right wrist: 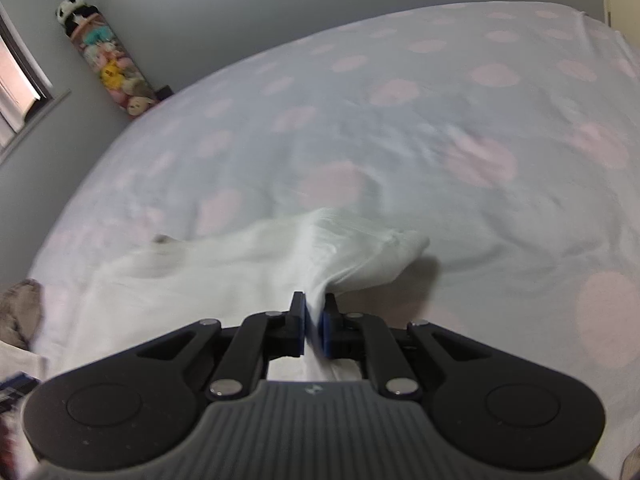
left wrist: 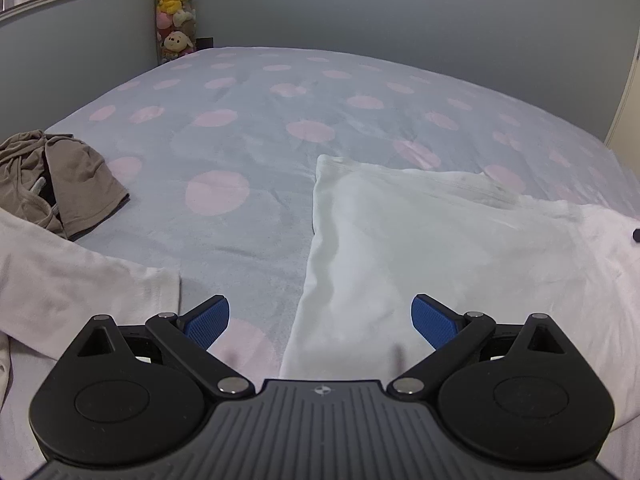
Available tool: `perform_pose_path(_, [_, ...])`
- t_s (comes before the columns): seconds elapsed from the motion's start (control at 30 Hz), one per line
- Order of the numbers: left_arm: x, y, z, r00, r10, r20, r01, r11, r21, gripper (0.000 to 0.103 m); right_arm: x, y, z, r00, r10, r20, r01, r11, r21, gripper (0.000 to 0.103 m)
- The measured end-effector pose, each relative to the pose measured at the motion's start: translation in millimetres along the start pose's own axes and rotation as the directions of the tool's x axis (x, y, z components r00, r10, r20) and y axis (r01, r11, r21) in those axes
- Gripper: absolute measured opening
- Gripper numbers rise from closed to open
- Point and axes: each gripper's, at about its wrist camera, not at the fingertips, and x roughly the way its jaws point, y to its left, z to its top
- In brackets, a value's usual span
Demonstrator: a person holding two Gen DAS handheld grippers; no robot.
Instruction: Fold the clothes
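A white garment (left wrist: 420, 240) lies partly folded on the bed, its straight left edge running toward me. Over that near left edge hovers my left gripper (left wrist: 320, 322), open, with nothing between its blue pads (left wrist: 208, 322). In the right wrist view the same white garment (right wrist: 280, 256) is bunched and lifted off the bed, and my right gripper (right wrist: 314, 320) is shut on a fold of it. That view is blurred by motion. A small dark tip (left wrist: 636, 235) shows at the right edge of the left wrist view; I cannot tell what it is.
The bed (left wrist: 248, 128) has a pale blue cover with pink dots. A crumpled brown garment (left wrist: 60, 184) lies at its left side, and another whitish cloth (left wrist: 80, 280) lies near me on the left. A column of plush toys (left wrist: 176, 8) stands in the far corner.
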Motion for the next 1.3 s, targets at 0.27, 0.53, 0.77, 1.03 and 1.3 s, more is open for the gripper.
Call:
perform_pose_path(0.27, [-9.7,14.0,-2.4,0.999,-0.048,0.014,0.049,0.999,-0.01,0.096,-14.6,84.9,16.1,0.994,0.108,0.004,-0.108,0.994,0.018,0.009])
perform_pose_path(0.53, [-12.9,27.7,4.5,0.998,-0.05,0.026,0.049,0.998,0.033,0.095,9.1,186.5,13.2,0.976,0.216,-0.015,-0.216,0.976,0.008,0.009])
perform_pose_path(0.77, [-4.8,45.1,5.9,0.999,-0.039,0.028,0.038,0.998,0.044,0.095,67.4,267.6,0.8,0.948,0.303,-0.098,-0.307,0.951,-0.025,0.009])
perform_pose_path(1.03, [7.7,62.4,7.0,1.0,-0.016,0.002,0.016,0.999,0.032,0.095,147.5,314.4,-20.9,0.949,0.265,-0.173,-0.278,0.959,-0.058,0.009])
perform_pose_path(1.3, [22.3,68.2,7.6,0.997,0.025,-0.078,-0.021,0.999,0.05,0.095,200.5,322.8,-47.4,0.946,0.213,-0.246,-0.238,0.968,-0.077,0.01])
